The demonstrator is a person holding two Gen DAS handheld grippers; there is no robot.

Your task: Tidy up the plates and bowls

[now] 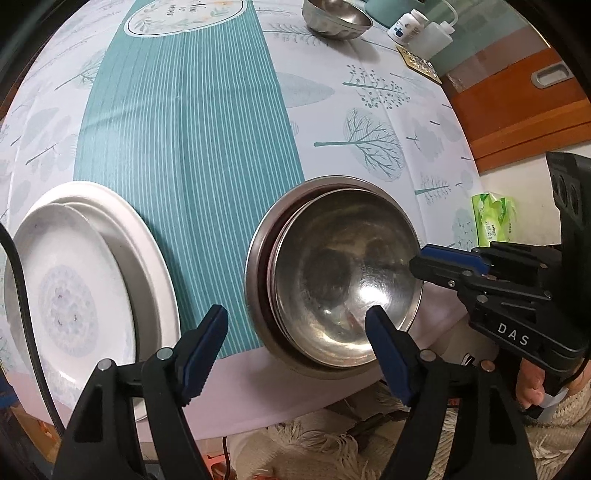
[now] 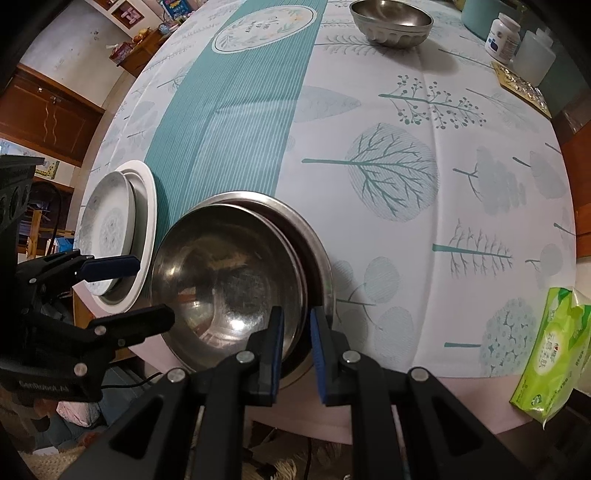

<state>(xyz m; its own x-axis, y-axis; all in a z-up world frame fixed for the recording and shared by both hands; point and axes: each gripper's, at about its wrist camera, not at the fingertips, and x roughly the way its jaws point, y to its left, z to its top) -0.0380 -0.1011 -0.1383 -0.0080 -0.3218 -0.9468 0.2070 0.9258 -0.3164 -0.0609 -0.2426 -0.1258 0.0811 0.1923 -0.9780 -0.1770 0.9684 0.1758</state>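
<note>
Round table (image 1: 229,122) under a cloth with a teal striped runner and printed trees. At the near edge, nested steel bowls (image 1: 332,280): a smaller bowl is sitting inside a wider one, shifted off-centre so a crescent of the outer bowl's wall is showing on one side.

Left gripper (image 1: 295,350) is hanging over the near rim of the stack with its blue pads standing wide apart. One fingertip is over the inside of the top bowl, the other over the striped runner outside the stack. The pads are pressing on nothing.

Right gripper (image 2: 297,339) is pinching the rim on the other side of the stack, pads drawn narrow. In the right wrist view one pad is sitting inside the inner bowl and the other outside it, in the gap toward the outer bowl's wall. Whether it is gripping one rim or both, I cannot tell.

Just left of the bowls, stacked white plates (image 1: 85,280): a smaller patterned plate is lying on a larger plain one, both at the table edge.

Far side of the table: a single steel bowl (image 2: 391,24) is standing alone, well apart from the stack. Near it, a white pill bottle (image 2: 503,37). A green tissue pack (image 2: 550,350) is lying at the right-hand table edge.
</note>
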